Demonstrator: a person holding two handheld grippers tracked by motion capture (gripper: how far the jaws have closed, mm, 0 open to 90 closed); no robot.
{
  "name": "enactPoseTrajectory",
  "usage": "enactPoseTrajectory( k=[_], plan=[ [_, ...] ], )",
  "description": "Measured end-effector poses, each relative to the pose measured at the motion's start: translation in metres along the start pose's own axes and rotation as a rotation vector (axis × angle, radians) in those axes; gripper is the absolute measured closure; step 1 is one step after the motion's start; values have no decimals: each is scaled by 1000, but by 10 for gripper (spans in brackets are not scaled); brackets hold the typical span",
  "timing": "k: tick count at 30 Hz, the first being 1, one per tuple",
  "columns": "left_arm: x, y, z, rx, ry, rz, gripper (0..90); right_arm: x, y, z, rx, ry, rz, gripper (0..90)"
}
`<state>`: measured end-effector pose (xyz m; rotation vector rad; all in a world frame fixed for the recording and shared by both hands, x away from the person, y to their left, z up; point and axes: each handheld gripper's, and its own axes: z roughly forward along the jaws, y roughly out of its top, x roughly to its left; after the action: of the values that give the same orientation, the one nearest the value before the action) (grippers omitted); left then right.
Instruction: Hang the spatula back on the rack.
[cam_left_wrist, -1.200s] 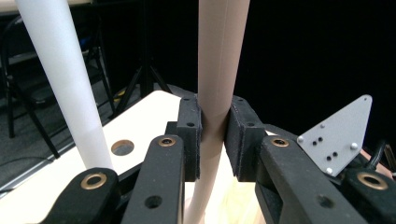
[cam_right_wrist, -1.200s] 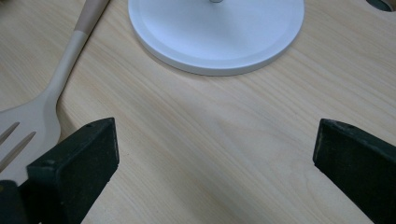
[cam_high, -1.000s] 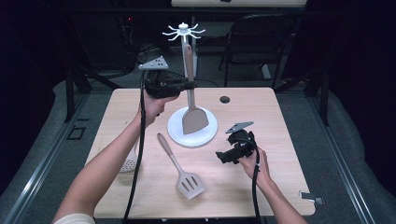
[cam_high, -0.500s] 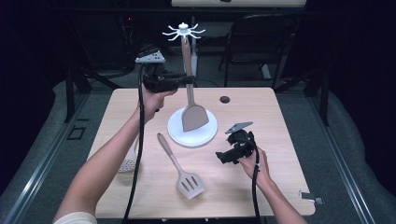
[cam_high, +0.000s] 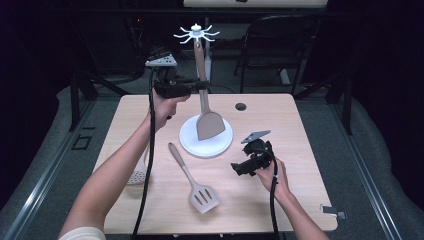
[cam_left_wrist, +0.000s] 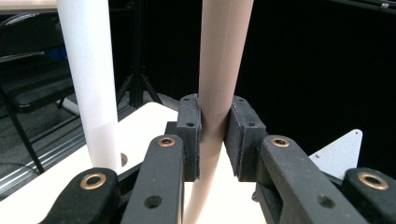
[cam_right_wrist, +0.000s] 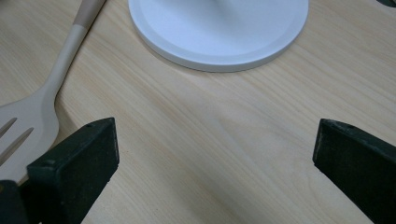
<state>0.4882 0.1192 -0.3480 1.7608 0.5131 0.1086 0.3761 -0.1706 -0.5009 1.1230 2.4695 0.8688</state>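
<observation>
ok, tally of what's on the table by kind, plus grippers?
Solid spatula, held by the left gripper: 1
Slotted spatula, lying flat: 1
Skimmer, partly hidden by the forearm: 1
White hanging stand: 1
Grippers: 2, left gripper, right gripper
Total: 6

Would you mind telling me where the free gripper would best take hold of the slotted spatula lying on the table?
Grip the slotted spatula mid-handle from above, jaws across it: the handle is slim and lies flat with bare table either side, while the head is broad and flat.
</observation>
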Motion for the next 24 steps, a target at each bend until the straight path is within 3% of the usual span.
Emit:
enactPoseTrajectory(
  k=[5, 14, 19, 24],
  plan=[
    [2, -1, 0, -5, 2, -10, 760, 0, 0, 0, 16, 0, -8, 2],
    [12, -4, -1, -18, 41, -46, 737, -1, 0, 2, 18, -2, -8, 2],
    [10, -4, 1, -18, 70, -35, 737, -1, -1, 3, 17, -1, -6, 2],
    [5, -3, 2, -1, 119, 11, 742, 0, -1, 3, 12, 6, -3, 2]
  ],
)
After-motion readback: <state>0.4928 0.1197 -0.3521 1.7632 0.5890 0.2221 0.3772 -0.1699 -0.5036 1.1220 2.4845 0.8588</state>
